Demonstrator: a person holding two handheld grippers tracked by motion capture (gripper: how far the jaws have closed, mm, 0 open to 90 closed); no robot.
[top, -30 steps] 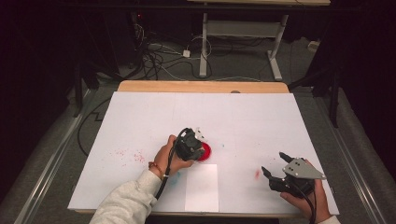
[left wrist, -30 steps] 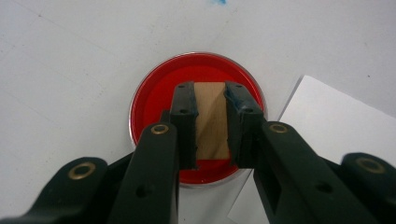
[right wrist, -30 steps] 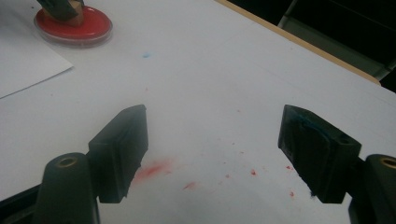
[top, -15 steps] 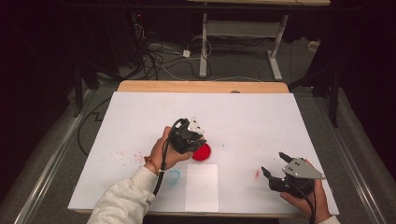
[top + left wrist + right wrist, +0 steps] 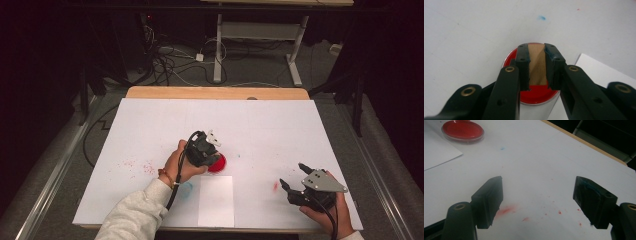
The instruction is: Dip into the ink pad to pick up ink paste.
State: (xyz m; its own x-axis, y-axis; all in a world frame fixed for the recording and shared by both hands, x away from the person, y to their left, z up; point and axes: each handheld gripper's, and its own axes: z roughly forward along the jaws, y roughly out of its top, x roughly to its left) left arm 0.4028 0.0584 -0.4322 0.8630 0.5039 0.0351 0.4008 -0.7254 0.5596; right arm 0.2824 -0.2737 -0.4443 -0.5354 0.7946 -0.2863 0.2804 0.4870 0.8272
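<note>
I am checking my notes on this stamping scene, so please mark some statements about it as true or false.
1. The left gripper is shut on a wooden block. True.
2. The wooden block is above a blue ink dish. False: the dish under it is red.
3. The right gripper holds a sheet of paper. False: it is open and empty, above red smears on the table.
4. A white sheet of paper lies near the table's front edge, beside the dish. True.
5. The right gripper is directly above the dish. False: it is far to the side.
</note>
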